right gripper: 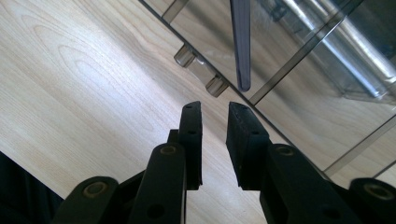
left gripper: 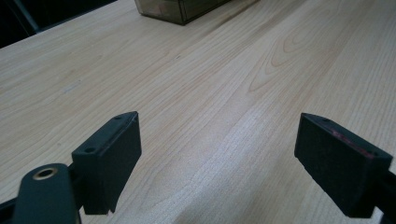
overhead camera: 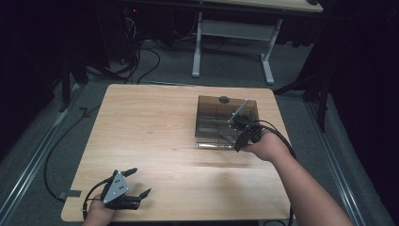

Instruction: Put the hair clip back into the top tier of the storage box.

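A smoky see-through box (overhead camera: pixel 226 115) stands on the right half of the wooden table (overhead camera: pixel 155 127). Its clear front panel (overhead camera: pixel 214 145) lies flat on the table before it. My right gripper (overhead camera: pixel 237 147) hovers at the box's near right corner. In the right gripper view its jaws (right gripper: pixel 215 112) stand a narrow gap apart with nothing between them, pointing at the box wall (right gripper: pixel 303 70) and a clear handle (right gripper: pixel 201 70) just ahead. My left gripper (overhead camera: pixel 141 181) rests near the table's front left corner, wide open (left gripper: pixel 219 149) and holding nothing. The box's corner (left gripper: pixel 177 9) shows far ahead of it.
A white-legged desk (overhead camera: pixel 235 33) and loose cables (overhead camera: pixel 141 56) stand on the floor beyond the table. The table's right edge runs close to the box. Bare wood stretches between the two grippers.
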The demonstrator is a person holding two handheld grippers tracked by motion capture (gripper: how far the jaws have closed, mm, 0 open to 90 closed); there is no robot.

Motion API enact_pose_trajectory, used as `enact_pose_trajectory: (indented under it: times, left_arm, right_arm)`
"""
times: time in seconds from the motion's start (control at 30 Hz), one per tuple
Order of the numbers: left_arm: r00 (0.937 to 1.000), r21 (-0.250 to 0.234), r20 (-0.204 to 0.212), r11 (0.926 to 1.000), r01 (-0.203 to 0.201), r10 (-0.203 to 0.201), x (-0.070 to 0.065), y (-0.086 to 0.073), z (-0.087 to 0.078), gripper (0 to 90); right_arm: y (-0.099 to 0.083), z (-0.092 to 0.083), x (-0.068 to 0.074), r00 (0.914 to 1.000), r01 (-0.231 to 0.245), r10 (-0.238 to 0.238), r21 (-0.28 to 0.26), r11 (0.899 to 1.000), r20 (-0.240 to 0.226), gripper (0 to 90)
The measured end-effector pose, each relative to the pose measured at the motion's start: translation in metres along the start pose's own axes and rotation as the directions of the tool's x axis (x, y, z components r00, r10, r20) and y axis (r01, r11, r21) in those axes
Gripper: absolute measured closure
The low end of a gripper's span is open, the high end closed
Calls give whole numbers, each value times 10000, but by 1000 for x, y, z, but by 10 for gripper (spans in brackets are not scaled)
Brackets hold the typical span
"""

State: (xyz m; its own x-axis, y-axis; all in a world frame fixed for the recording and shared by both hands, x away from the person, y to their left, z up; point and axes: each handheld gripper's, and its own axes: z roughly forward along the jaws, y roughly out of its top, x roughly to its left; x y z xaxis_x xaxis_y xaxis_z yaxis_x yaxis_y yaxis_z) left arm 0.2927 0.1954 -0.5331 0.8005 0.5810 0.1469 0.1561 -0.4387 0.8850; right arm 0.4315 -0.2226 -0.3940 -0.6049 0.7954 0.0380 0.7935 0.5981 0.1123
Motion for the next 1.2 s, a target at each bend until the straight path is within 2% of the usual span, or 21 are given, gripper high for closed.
enact_pose_trajectory:
  times: [0.03, 0.07, 0.1, 0.2, 0.5, 0.63, 0.8, 0.83, 0.93, 1.0, 1.07, 1.13, 1.2]
  left_arm:
    - [10000, 1, -2, 10000, 0, 0, 0, 0, 0, 152]
    - [10000, 3, -5, 10000, -2, 2, 0, 0, 0, 152]
    - [10000, 6, -4, 10000, -6, 6, 0, 0, 0, 152]
    - [10000, 11, -8, 10000, -10, 10, 0, 0, 0, 152]
    - [10000, 9, -14, 10000, -21, 21, 0, 0, 0, 152]
    - [10000, 13, -15, 10000, -16, 16, 0, 0, 0, 152]
    - [10000, 20, -27, 10000, -27, 27, 0, 0, 0, 152]
    - [10000, 19, -30, 10000, -32, 32, 0, 0, 0, 152]
    - [10000, 18, -30, 10000, -33, 33, -1, 0, 0, 152]
    - [10000, 12, -30, 10000, -40, 40, -1, 0, 0, 152]
    - [10000, 23, -31, 10000, -65, 65, 0, 0, 0, 152]
    - [10000, 15, -25, 10000, -64, 64, 0, 0, 0, 152]
    - [10000, 18, -32, 10000, -48, 48, 0, 0, 0, 152]
  right_arm:
    - [-2, 1, 0, 10000, -9, 10, 94, 10000, -27, 760]
    - [-3, 3, -2, 9997, 232, -232, -42, 9997, 41, 758]
    - [-4, 4, -1, 10000, -11, 11, 53, 10000, 13, 756]
    - [-8, 8, -1, 9999, -109, 109, 55, 9999, -2, 749]
    - [-17, 19, 0, 9999, -128, 128, -103, 9999, -6, 710]
    - [-23, 23, -2, 9996, -257, 261, -377, 9990, 79, 692]
    - [-31, 31, -2, 9988, -499, 498, -533, 9973, -32, 678]
    - [-32, 33, -1, 9988, -479, 483, -505, 9976, 61, 673]
    - [-38, 38, 1, 9983, -589, 585, -741, 9955, -74, 670]
    - [-40, 41, 4, 9990, -358, 377, -820, 9960, 220, 666]
    - [-43, 44, 5, 9985, -533, 541, -1077, 9928, 45, 661]
    - [-46, 47, 8, 9986, -448, 481, -1208, 9917, 240, 654]
    - [-49, 49, 9, 9978, -644, 657, -1517, 9863, 36, 640]
